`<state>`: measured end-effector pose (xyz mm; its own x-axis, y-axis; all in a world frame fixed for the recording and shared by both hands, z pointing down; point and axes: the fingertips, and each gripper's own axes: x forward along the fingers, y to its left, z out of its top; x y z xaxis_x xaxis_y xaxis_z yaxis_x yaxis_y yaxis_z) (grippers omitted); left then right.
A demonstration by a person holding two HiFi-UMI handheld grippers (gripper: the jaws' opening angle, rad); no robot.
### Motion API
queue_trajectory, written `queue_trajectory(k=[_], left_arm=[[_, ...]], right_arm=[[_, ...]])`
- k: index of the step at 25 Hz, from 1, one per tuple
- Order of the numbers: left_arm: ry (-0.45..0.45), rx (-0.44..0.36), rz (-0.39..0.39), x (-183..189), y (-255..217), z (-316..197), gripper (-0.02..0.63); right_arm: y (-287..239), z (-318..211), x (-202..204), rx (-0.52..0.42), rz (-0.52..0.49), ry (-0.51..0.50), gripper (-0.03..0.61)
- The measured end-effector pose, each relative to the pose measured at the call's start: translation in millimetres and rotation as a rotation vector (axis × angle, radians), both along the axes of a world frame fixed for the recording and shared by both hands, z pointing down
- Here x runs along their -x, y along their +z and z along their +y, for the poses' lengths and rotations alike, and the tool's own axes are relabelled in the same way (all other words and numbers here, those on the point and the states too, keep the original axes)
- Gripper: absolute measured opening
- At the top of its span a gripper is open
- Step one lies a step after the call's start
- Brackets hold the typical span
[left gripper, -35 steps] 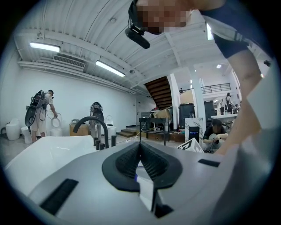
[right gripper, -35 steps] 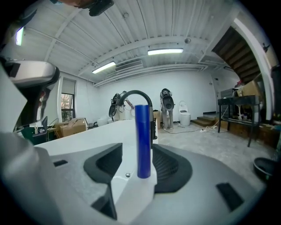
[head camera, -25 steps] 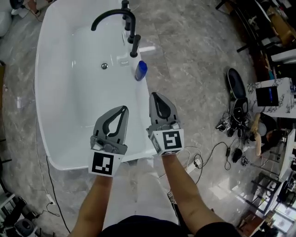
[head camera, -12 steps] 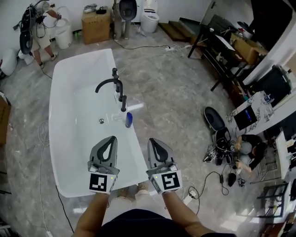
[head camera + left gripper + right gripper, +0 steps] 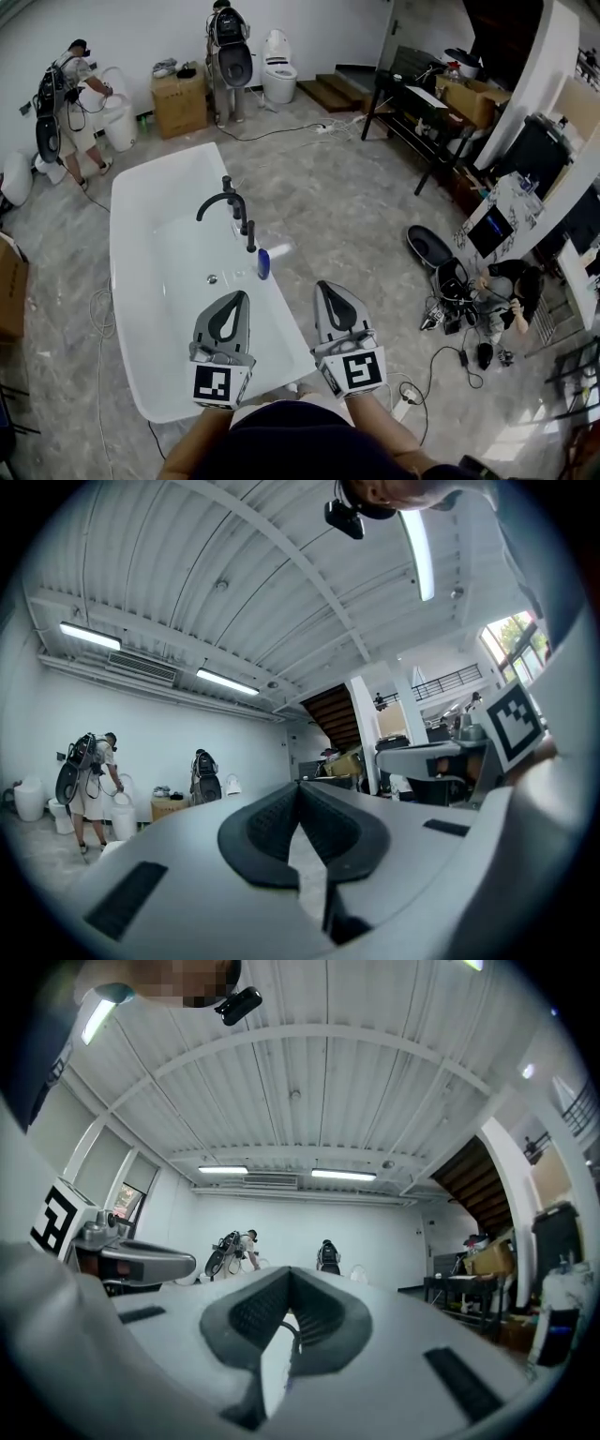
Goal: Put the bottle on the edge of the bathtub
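Observation:
The blue bottle [image 5: 263,264] stands upright on the right rim of the white bathtub [image 5: 120,281], just in front of the black faucet [image 5: 231,202]. Both grippers are held close to my body, well short of the bottle. My left gripper [image 5: 234,299] hangs over the tub's near right corner, jaws shut and empty. My right gripper [image 5: 325,287] is beside the tub over the floor, also shut with nothing in it. In the left gripper view the left gripper [image 5: 298,787] points up across the room. The right gripper [image 5: 291,1273] does the same in the right gripper view.
A person [image 5: 73,92] stands at the back left by toilets [image 5: 278,67] and a cardboard box [image 5: 180,105]. A black table [image 5: 422,101] lines the right side. Cables and gear [image 5: 452,281] lie on the marble floor at right, beside a seated person [image 5: 514,283].
Both grippers have drawn back from the tub toward my body. The head view has risen and takes in more of the room. The bottle stays on the rim.

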<state>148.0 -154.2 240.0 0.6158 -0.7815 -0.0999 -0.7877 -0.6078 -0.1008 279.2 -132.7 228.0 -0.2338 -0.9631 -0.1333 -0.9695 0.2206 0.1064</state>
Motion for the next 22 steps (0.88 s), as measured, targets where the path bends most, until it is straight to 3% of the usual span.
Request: queue_trajectory(k=[22], left_arm=[[0.069, -0.038, 0.003, 13, -28, 16, 0.002]], right_arm=[[-27, 22, 26, -0.050, 0.022, 0.057, 0.002]])
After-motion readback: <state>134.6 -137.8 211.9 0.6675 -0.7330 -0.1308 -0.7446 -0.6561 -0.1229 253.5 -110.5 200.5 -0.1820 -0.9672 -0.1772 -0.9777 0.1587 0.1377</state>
